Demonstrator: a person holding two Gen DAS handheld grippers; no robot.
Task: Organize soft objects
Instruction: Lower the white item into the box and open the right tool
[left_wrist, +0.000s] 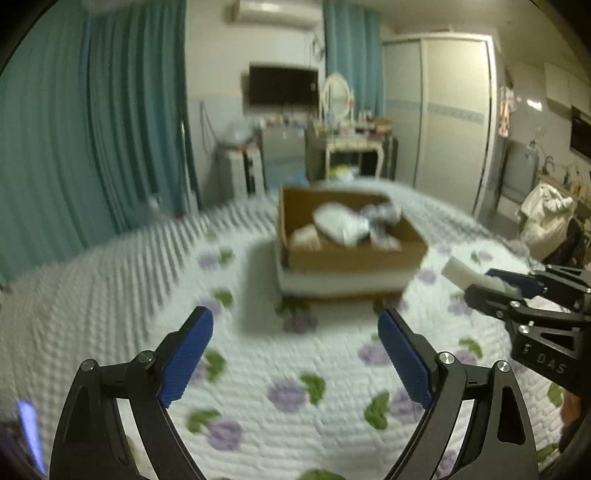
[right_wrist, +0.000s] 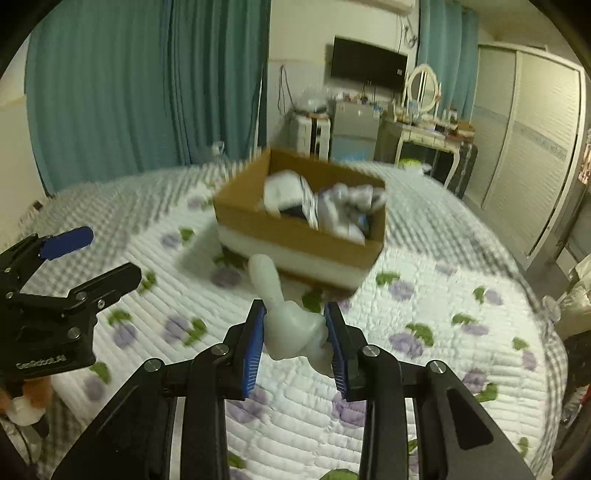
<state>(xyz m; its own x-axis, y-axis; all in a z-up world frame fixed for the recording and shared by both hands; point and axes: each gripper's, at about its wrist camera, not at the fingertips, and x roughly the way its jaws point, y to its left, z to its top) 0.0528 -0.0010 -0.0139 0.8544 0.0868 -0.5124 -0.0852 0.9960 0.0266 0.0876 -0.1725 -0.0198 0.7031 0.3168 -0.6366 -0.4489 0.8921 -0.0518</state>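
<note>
Right gripper (right_wrist: 295, 339) clenched on a pale soft toy (right_wrist: 291, 328), possibly rubbery; blur hides detail. It hangs above the quilt (right_wrist: 424, 387), near side of the cardboard box (right_wrist: 295, 236). Left gripper (left_wrist: 295, 354) released, holding nothing. Step in hand: carrying. Next: lift over the box's near wall, release among the soft things inside.
</note>
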